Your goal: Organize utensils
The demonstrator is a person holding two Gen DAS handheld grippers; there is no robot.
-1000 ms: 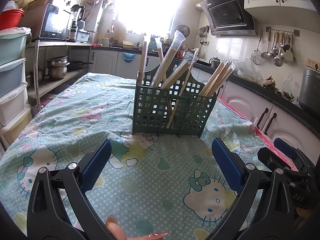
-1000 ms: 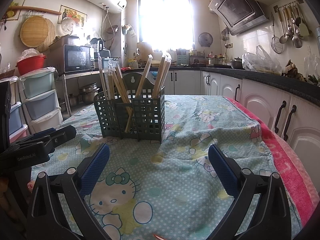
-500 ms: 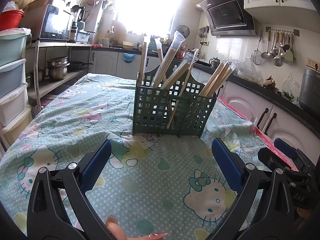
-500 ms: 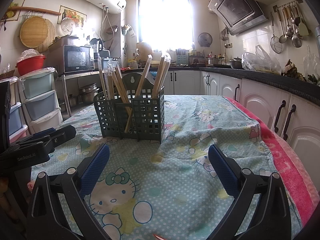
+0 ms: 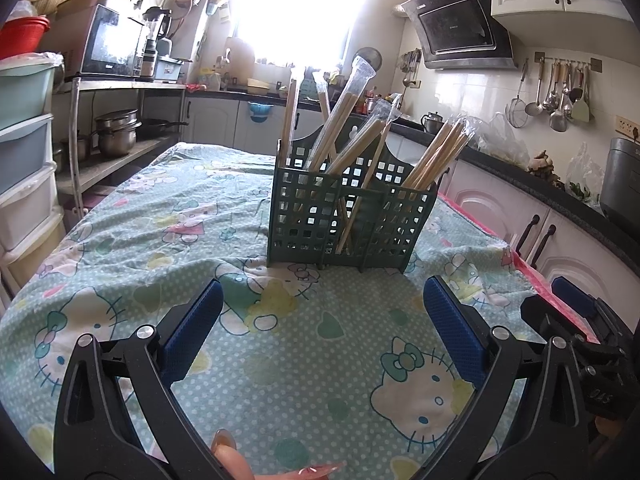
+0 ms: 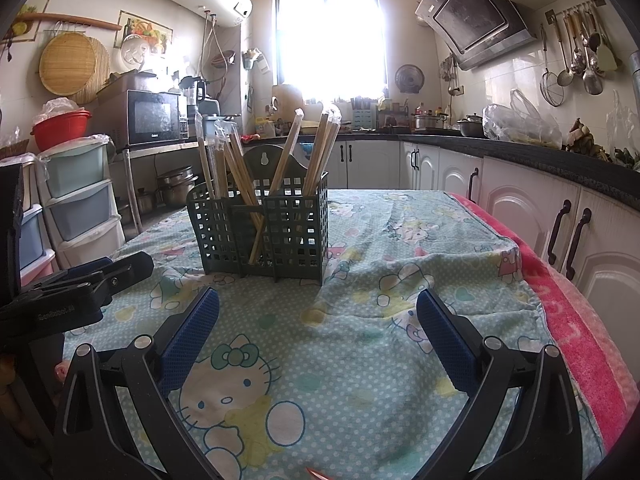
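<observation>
Blue-padded left gripper (image 5: pixel 322 330) sits wide apart, nothing between the pads, hovering over the tablecloth (image 5: pixel 160 240). Right gripper (image 6: pixel 318 336) same: spread wide, holding nothing, not touching anything visible. No change from the frames a second ago; both tools and the caddy are in the same spots.

Right gripper body also shows at the near right edge of the left wrist view, and the left gripper body at the near left of the right wrist view, so the two are side by side at the near end of the table.

Dark green perforated utensil caddy (image 5: pixel 352 216) stands upright on the cloth, centre of the table, well beyond both sets of fingertips. Plastic-wrapped chopsticks (image 5: pixel 344 120) stick out of its compartments, leaning at various angles; one bundle (image 5: pixel 434 152) leans out of the right compartment.

Farther out: microwave (image 6: pixel 154 118) on a rack far left, range hood (image 6: pixel 476 20) upper right, ladles (image 6: pixel 576 56) hanging on the right wall rail, a pink towel (image 6: pixel 576 320) along the table's right edge.
</observation>
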